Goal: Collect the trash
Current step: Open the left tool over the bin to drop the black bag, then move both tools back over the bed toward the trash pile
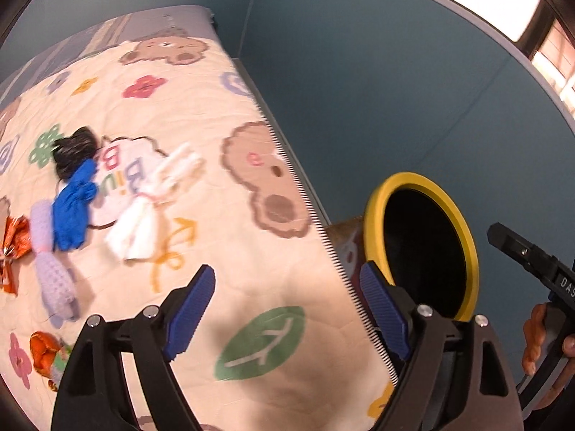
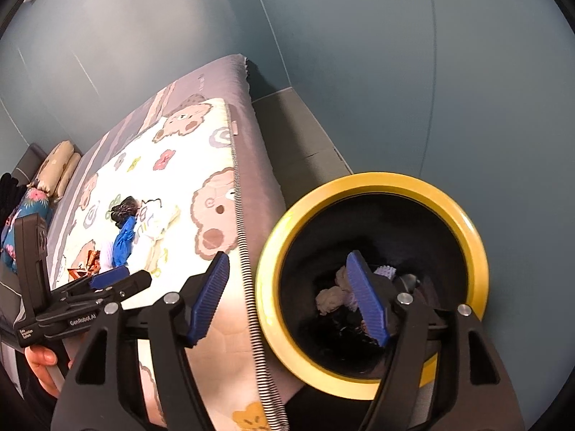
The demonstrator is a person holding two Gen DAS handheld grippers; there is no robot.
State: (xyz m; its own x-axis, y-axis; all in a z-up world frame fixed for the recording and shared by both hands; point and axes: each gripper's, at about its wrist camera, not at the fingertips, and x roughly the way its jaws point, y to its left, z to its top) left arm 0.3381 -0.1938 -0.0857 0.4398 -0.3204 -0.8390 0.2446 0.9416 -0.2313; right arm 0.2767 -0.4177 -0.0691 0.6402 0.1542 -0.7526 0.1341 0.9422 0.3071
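A yellow-rimmed black trash bin (image 1: 422,248) (image 2: 373,280) stands beside the bed and holds crumpled scraps (image 2: 334,298). On the cartoon quilt (image 1: 201,115) lie a black wad (image 1: 73,151), a blue glove (image 1: 73,208), a white tissue (image 1: 140,226), a lilac knitted piece (image 1: 52,269) and orange wrappers (image 1: 14,248). My left gripper (image 1: 287,309) is open and empty above the quilt's near edge. My right gripper (image 2: 291,298) is open and empty, one finger over the bin's mouth. The left gripper also shows in the right wrist view (image 2: 107,280).
The bed's right edge (image 1: 316,222) runs next to the bin. A teal wall (image 1: 395,89) stands behind. Pillows (image 2: 57,168) lie at the bed's far left. A narrow strip of floor (image 2: 298,136) lies between bed and wall.
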